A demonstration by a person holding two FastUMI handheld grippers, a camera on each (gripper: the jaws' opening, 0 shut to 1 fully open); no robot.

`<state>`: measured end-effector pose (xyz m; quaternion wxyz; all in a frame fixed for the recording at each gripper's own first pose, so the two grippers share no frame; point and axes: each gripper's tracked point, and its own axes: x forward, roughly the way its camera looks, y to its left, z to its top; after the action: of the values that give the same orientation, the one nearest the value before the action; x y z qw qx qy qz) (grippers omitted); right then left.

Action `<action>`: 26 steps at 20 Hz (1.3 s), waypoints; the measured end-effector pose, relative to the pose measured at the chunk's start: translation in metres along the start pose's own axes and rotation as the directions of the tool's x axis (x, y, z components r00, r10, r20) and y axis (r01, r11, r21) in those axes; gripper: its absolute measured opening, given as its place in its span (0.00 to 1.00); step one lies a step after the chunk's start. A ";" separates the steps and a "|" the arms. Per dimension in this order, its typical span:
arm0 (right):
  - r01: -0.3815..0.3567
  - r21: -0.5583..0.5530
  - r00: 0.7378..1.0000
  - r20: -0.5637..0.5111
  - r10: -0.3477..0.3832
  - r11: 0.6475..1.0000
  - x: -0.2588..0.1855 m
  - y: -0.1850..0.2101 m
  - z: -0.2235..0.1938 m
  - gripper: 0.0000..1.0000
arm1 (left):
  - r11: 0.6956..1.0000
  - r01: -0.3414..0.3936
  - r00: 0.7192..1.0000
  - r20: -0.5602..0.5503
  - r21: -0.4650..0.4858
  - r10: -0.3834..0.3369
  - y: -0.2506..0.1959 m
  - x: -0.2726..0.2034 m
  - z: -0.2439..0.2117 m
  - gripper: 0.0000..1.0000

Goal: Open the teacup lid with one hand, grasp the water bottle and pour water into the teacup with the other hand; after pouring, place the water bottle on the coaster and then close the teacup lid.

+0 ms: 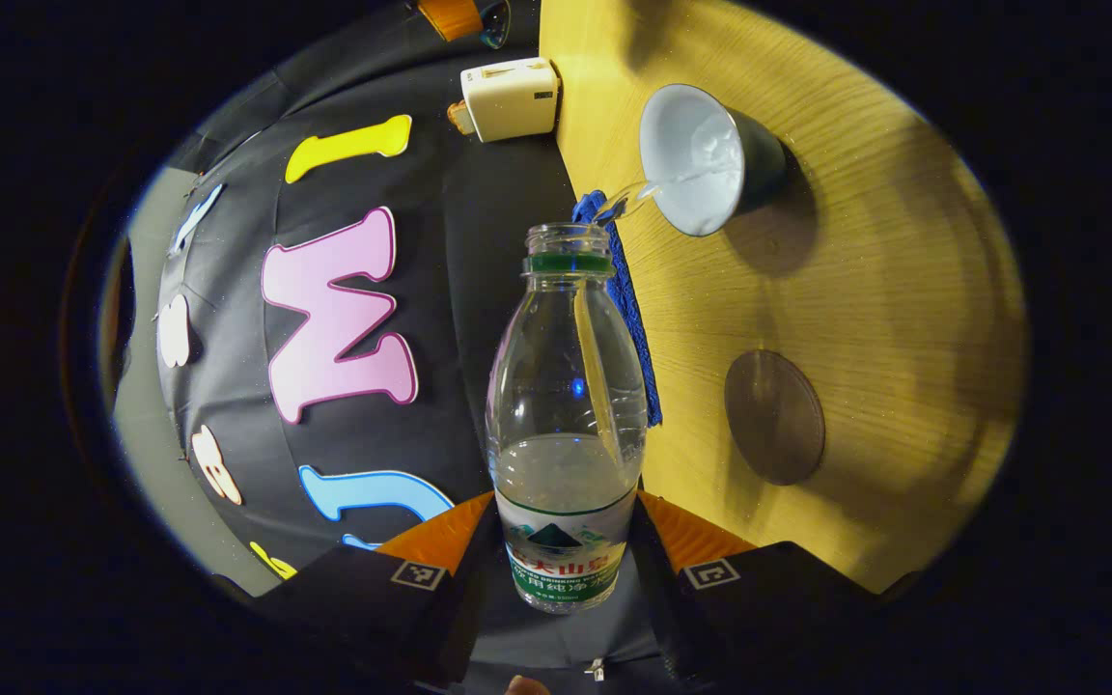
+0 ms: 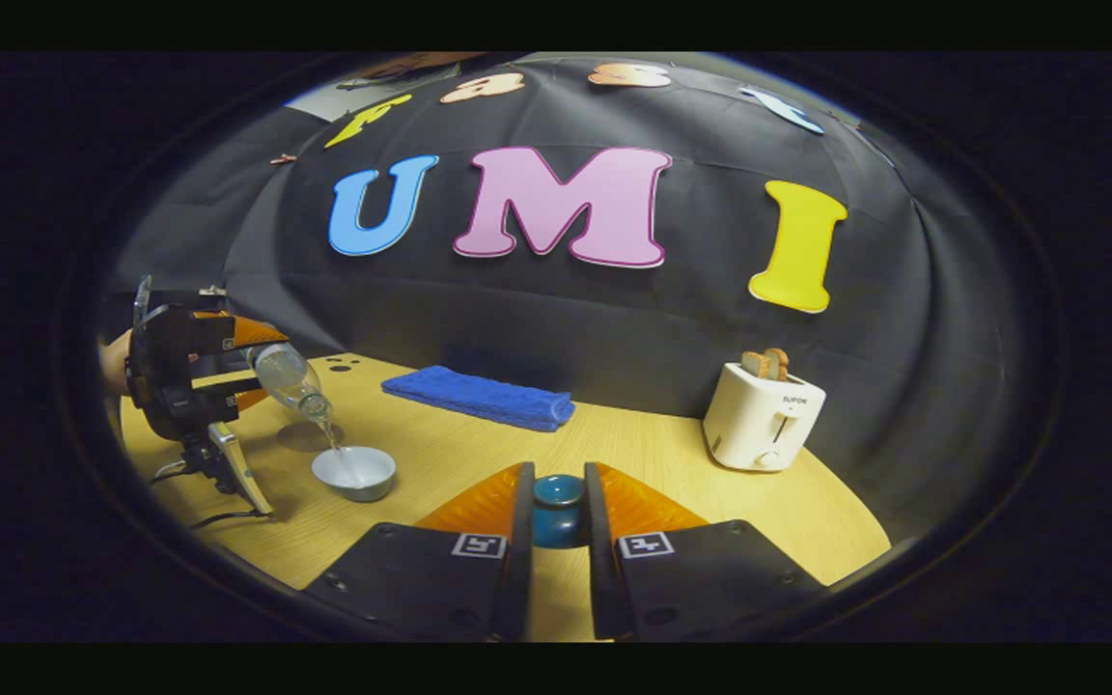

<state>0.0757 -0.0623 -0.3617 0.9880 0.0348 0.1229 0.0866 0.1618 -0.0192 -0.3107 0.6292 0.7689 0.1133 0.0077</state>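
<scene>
**Over the desk's left side, water runs from bottle to cup**

Over the wooden desk (image 2: 633, 454), towards its left edge, the left gripper (image 1: 566, 550) holds the water bottle (image 1: 564, 425) tipped far over, both fingers pressing its labelled lower body. In the right gripper view the same gripper (image 2: 191, 372) shows at the left, with the bottle (image 2: 291, 378) slanting down — a thin stream falls from its uncapped mouth into the teacup (image 2: 354, 472). The teacup (image 1: 701, 159) stands open on the desk, pale inside, dark outside, with water pooling in it. About half the bottle's water remains.

The round coaster (image 1: 774, 417) lies bare on the desk near the teacup, apart from it; in the right gripper view it sits just behind the cup, under the bottle.

The right gripper (image 2: 559, 521) hovers over the desk's front edge with its fingers narrowed around the teacup lid (image 2: 558, 507) — a dark, knobbed piece caught between them.

Along the back edge lies a folded blue cloth (image 2: 481, 397), and nearer the right back corner stands a white toaster (image 2: 764, 417) with bread in its slots.
</scene>
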 end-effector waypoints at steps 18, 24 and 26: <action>-0.005 -0.005 1.000 0.003 0.006 1.000 0.001 -0.001 -0.001 0.28 | 0.990 -0.084 0.995 0.063 0.111 0.077 0.017 0.013 0.002 0.74; -0.003 -0.007 1.000 0.011 0.003 1.000 0.000 -0.004 0.001 0.32 | 0.976 -0.155 0.985 0.105 0.152 0.140 0.033 0.017 0.007 0.74; -0.001 -0.005 1.000 0.012 0.002 1.000 -0.001 -0.005 0.001 0.32 | 0.970 -0.180 0.979 0.129 0.165 0.160 0.040 0.018 0.012 0.74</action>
<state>0.0759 -0.0678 -0.3608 0.9888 0.0330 0.1165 0.0875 0.1873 -0.0344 -0.2770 0.5612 0.8275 0.0108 0.0074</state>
